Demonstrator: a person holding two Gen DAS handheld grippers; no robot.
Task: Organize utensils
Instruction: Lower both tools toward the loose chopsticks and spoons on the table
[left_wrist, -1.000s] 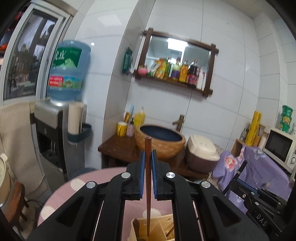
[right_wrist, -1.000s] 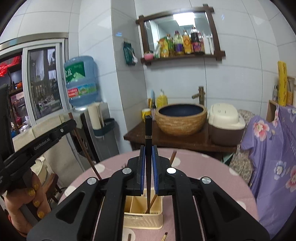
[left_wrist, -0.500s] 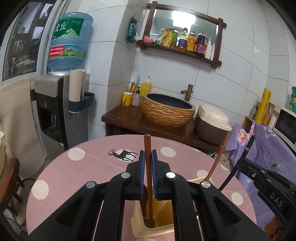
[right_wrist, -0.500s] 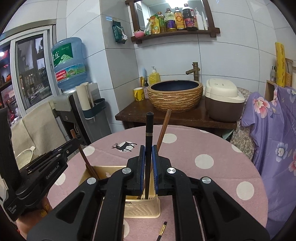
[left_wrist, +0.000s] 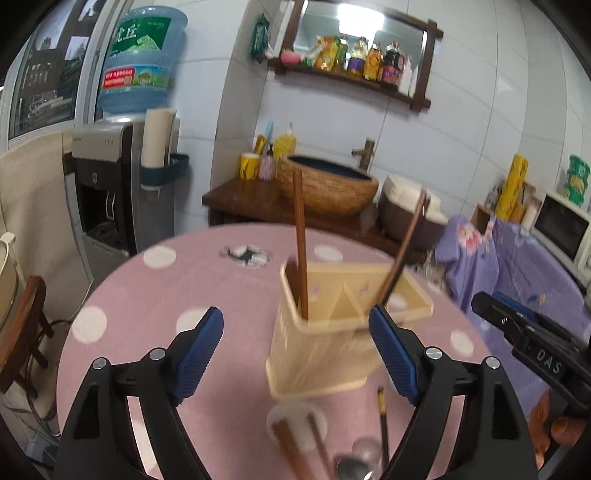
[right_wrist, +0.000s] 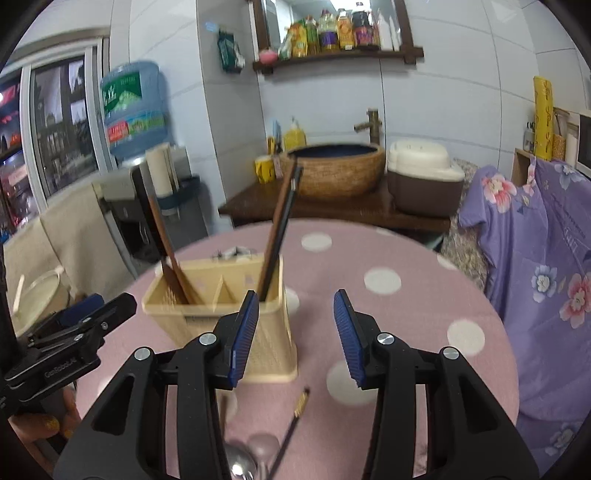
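A beige utensil holder (left_wrist: 325, 328) (right_wrist: 221, 299) stands on the pink dotted table (left_wrist: 184, 280). A brown chopstick (left_wrist: 299, 236) stands in its left compartment, also seen in the right wrist view (right_wrist: 166, 240). A dark chopstick (right_wrist: 279, 229) and a brown one beside it lean in its right compartment, seen in the left wrist view (left_wrist: 404, 240). My left gripper (left_wrist: 295, 354) is open and empty in front of the holder. My right gripper (right_wrist: 295, 336) is open and empty at the holder's right. Loose chopsticks (left_wrist: 295, 450) (right_wrist: 291, 424) and spoons (left_wrist: 354, 461) (right_wrist: 251, 454) lie near me.
A wooden stand with a woven basin (right_wrist: 332, 170) and a rice cooker (right_wrist: 424, 177) is behind the table. A water dispenser (left_wrist: 110, 177) stands back left. A purple floral cloth (right_wrist: 535, 258) hangs at the right. The other gripper shows at each view's edge (left_wrist: 535, 350) (right_wrist: 62, 339).
Both grippers opened and let go of their chopsticks, which now stand in the holder. Both grippers pulled back from the holder.
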